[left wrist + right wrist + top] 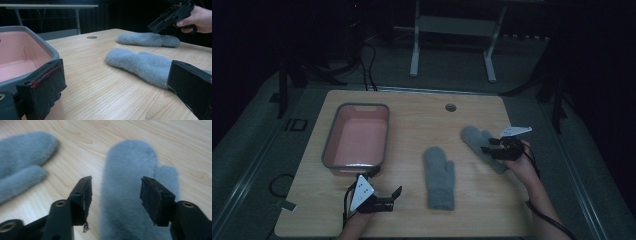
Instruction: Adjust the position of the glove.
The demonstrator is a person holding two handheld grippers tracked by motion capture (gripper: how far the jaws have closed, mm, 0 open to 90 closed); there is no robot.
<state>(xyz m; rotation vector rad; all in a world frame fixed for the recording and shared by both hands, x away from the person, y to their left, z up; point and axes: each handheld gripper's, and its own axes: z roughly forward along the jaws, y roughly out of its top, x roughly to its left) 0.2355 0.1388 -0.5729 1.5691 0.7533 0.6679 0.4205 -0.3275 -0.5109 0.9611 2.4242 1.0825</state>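
Now: right gripper lined up on far mitten

Right gripper (492, 145) hovers, jaws spread, straddling far mitten (477, 140) lengthwise, likely for a pinch across its width. Near mitten (439, 177) flat mid-bench. Left gripper (388, 191) open, idle beside pink tub (357, 137), probably the drop point.
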